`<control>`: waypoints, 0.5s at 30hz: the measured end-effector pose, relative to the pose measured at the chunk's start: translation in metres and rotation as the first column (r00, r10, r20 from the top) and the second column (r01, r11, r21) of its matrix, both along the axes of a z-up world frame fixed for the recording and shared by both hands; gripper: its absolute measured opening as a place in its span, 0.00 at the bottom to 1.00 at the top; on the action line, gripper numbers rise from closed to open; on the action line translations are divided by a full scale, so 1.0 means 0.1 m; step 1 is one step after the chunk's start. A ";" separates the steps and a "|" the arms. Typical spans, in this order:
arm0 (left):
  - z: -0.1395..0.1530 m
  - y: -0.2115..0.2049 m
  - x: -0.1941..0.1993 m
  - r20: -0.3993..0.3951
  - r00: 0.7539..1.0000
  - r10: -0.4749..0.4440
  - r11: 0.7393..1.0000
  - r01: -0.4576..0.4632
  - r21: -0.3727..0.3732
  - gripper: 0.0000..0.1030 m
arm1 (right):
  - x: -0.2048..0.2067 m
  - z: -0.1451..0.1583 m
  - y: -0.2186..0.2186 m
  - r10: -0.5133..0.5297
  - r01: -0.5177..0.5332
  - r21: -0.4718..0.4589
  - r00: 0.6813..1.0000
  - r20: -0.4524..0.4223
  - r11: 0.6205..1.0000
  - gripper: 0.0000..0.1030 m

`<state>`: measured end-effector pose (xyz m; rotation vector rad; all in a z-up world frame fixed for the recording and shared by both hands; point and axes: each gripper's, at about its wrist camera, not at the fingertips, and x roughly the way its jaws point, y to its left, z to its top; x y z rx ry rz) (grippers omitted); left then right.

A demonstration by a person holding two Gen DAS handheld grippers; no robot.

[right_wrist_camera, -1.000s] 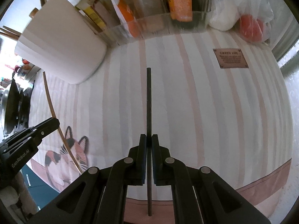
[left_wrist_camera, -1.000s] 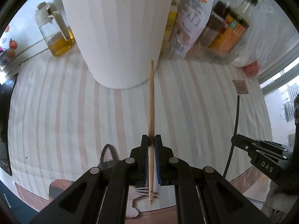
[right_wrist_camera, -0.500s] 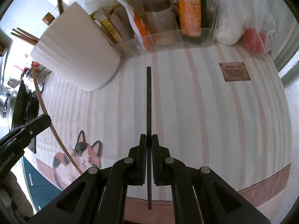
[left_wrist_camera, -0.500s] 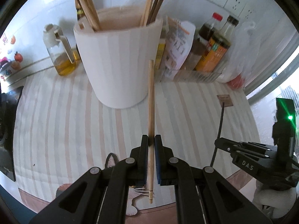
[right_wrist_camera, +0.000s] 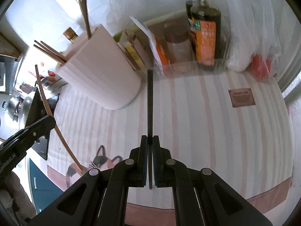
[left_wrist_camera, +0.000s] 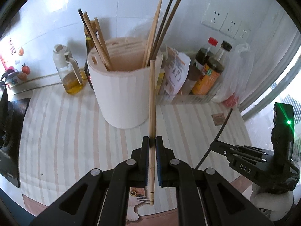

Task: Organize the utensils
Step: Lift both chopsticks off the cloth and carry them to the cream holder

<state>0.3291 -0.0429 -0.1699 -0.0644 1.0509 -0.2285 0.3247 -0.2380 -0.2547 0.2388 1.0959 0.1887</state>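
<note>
Our left gripper pinches 1 bamboo chopstick, its tip lined up before the white holder; our right gripper is clamped on 1 dark chopstick – to the holder's right, above the striped mat.

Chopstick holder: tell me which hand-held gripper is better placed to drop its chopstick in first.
Left, probably. The left hand-held gripper holds its bamboo chopstick aimed straight at the chopstick holder, whose open top shows. The right hand-held gripper holds a dark chopstick pointing past the holder's side.
</note>
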 end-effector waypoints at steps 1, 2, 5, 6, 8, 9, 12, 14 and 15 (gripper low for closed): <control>0.03 0.00 0.00 0.008 1.000 0.001 1.000 -0.001 -0.002 0.04 | 0.00 0.03 0.00 -0.002 0.002 0.002 1.000 0.008 1.000 0.05; 0.06 0.01 0.00 0.014 1.000 0.003 1.000 -0.003 -0.003 0.04 | 0.00 0.07 0.01 -0.002 0.002 0.007 1.000 0.019 1.000 0.05; 0.18 0.00 0.00 0.046 0.999 0.003 1.000 -0.002 -0.007 0.04 | 0.00 0.18 0.01 -0.007 0.006 0.018 0.999 0.047 1.000 0.05; 0.23 0.00 0.00 0.056 0.998 0.001 1.000 -0.001 -0.010 0.04 | 0.00 0.21 0.02 -0.007 0.005 0.021 0.998 0.056 1.000 0.05; 0.31 -0.01 0.00 0.077 0.997 -0.001 1.000 0.002 -0.014 0.04 | 0.00 0.30 0.02 -0.009 0.006 0.028 0.997 0.076 1.000 0.05; 0.38 -0.01 0.00 0.094 0.996 -0.002 1.000 0.003 -0.016 0.04 | 0.01 0.35 0.03 -0.007 0.004 0.032 0.996 0.088 0.999 0.05; 0.54 -0.02 0.02 0.133 0.991 -0.003 1.000 0.006 -0.021 0.04 | 0.04 0.52 0.04 -0.004 -0.001 0.042 0.992 0.127 0.999 0.05; 0.62 -0.02 0.05 0.152 0.988 -0.005 1.000 0.008 -0.022 0.04 | 0.06 0.65 0.06 0.003 -0.009 0.043 0.988 0.153 0.999 0.05; 0.68 -0.02 0.07 0.165 0.986 -0.006 1.000 0.010 -0.022 0.04 | 0.08 0.72 0.07 0.003 -0.011 0.044 0.985 0.171 0.999 0.05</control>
